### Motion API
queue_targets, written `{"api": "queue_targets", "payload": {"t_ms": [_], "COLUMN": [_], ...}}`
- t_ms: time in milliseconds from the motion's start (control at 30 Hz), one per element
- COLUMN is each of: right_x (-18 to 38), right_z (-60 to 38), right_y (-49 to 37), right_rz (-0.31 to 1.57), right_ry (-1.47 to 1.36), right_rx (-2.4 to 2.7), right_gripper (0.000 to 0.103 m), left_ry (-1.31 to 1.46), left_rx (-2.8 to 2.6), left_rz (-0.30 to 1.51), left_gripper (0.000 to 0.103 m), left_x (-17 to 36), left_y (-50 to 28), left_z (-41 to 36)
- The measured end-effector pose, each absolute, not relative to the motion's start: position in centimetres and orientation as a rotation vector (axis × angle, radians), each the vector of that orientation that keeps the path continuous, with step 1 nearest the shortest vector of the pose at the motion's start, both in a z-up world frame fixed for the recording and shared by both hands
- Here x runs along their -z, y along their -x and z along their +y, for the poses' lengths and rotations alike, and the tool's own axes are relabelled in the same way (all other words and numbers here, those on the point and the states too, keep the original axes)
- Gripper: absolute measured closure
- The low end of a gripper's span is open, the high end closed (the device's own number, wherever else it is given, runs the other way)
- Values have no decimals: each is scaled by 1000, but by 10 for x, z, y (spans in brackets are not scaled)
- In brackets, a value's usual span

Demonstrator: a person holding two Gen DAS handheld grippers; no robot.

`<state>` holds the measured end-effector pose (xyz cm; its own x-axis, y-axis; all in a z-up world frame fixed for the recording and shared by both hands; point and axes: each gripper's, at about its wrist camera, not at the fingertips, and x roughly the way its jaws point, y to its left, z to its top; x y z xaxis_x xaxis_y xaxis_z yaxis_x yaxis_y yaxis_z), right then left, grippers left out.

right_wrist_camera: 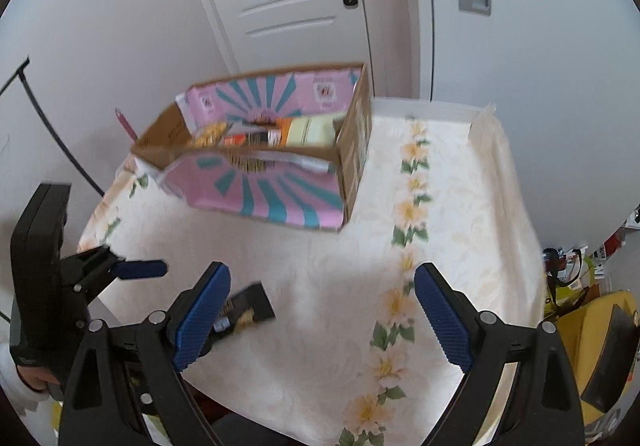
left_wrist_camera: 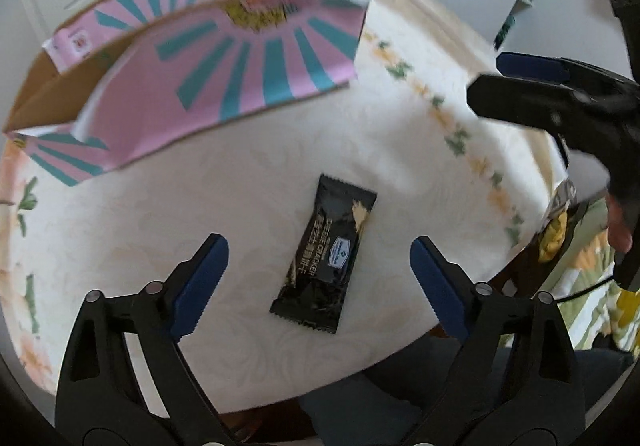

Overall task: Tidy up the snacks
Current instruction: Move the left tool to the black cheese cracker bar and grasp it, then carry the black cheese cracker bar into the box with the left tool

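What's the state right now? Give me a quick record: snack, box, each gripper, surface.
snack: one black cracker packet lying flat on the tablecloth, outside the box
box: pink and teal cardboard box, open top, already holding several snacks
left gripper: open, empty, fingers either side of the packet, above it
right gripper: open, empty, off to the packet's right
surface: floral tablecloth

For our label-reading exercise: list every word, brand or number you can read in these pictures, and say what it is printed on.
"CHEESE CRACKER": on the black snack packet lying on the tablecloth.
Characters beside it and the blue badge on the packet: too small to read.
Square labels and yellow logo on the pink-and-teal box: blurred, unreadable.
Packs inside the box: unreadable.
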<state>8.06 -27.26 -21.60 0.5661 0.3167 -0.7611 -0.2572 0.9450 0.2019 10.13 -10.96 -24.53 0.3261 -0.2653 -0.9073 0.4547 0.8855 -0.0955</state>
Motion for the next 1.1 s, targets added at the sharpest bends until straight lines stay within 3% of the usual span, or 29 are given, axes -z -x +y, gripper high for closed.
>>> {"api": "queue_targets", "payload": {"t_ms": [300,367,433,533,900,1100], "right_x": [262,268,271,272,266,252], "right_z": [-267,-269,-271,-272,-271,-273], "right_y": [-59,-57,-56,-54,-55,-61], "right_rz": [969,976,981,978,967,949], "right_ry": [-56,-60,-68,-78,-70,-81], "right_rx": [-350,-342,-338,-335,-323,-321], "right_gripper": [11,11,11,11,11,11], "left_ry": [-290,-295,-309,-338,-320,-265], "left_rx": [497,516,534,560,556,534], "left_rz": [1134,1128,1117,1113,1125,1108], "left_gripper": [30,38,59,72,74,74], "left_x": [272,271,269,267,263,234], "left_y": [-96,-98,-99,-101,-101,-105], "left_z": [-116,-117,-120,-126,-127,-116]}}
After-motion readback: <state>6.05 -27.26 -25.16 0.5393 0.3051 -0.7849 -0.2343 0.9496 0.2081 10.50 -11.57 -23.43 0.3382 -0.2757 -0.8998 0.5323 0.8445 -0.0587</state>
